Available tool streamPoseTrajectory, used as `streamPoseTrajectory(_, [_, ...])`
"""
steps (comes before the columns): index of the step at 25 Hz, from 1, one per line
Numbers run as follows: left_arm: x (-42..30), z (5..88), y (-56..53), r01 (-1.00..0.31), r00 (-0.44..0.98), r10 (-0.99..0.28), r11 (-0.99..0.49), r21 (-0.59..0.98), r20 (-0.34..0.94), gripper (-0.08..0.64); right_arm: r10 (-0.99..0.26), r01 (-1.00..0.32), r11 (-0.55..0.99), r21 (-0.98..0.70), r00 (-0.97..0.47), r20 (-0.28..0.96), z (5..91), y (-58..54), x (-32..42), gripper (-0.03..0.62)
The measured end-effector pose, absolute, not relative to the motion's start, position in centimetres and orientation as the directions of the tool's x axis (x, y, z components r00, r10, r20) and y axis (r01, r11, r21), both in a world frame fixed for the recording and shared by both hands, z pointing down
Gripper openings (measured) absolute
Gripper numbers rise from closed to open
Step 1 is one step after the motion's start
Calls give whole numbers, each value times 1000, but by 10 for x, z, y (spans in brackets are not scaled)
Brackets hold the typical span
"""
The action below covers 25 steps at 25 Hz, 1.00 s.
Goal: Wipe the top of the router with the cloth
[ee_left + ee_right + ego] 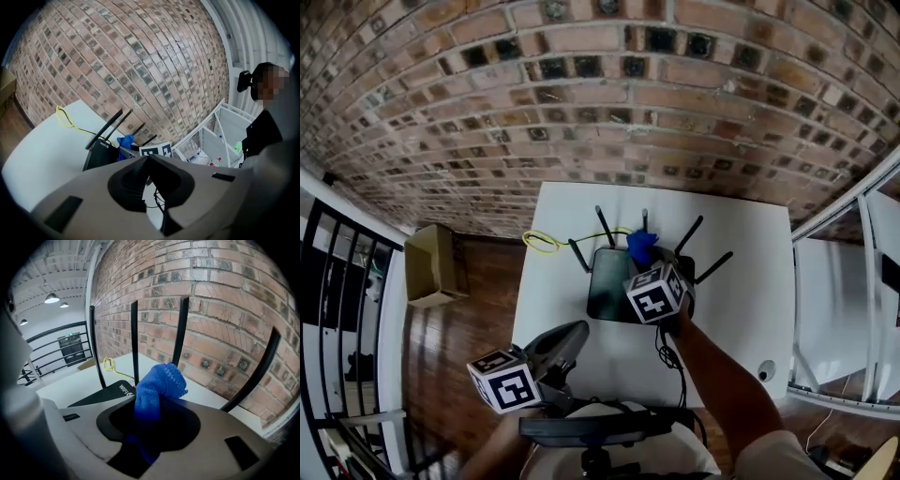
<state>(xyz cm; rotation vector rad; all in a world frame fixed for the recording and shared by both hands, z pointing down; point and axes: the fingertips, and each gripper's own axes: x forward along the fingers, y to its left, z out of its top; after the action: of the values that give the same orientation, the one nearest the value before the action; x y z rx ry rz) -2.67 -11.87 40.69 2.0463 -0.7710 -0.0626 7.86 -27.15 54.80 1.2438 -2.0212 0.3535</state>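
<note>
Router sits flat mid-table, antennas along the far edge. The right gripper is over its far-right corner, clamped on the blue cloth, so the unwiped-looking top lies leftward. The left gripper, pinched together and empty, hangs well back.

The person wears a pale short sleeve on the right arm, and the left gripper and right gripper are both smooth grey shells with a black hollow round the jaws, the left cube and right cube white with bold black square markers.
</note>
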Motion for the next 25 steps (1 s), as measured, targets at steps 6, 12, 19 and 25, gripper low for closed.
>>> streamPoseTrajectory(6, [-56,403,-130,-449,834,-513,-417,790,203,8,-772,-836,496,236,-300,560,490,-268,38,147])
streamPoseTrajectory(12, [-77,403,-136,-425,845,-504,-429,797,180,8,-837,-792,508,339,-360,412,437,-264,-1,147])
streamPoseTrajectory(19, [-92,401,-137,-414,848,-503,-436,799,165,8,-860,-742,507,439,-398,320,395,-273,-29,147])
streamPoseTrajectory(25, [-99,399,-140,-415,844,-512,-433,800,160,8,-849,-752,509,419,-358,388,413,-290,-34,147])
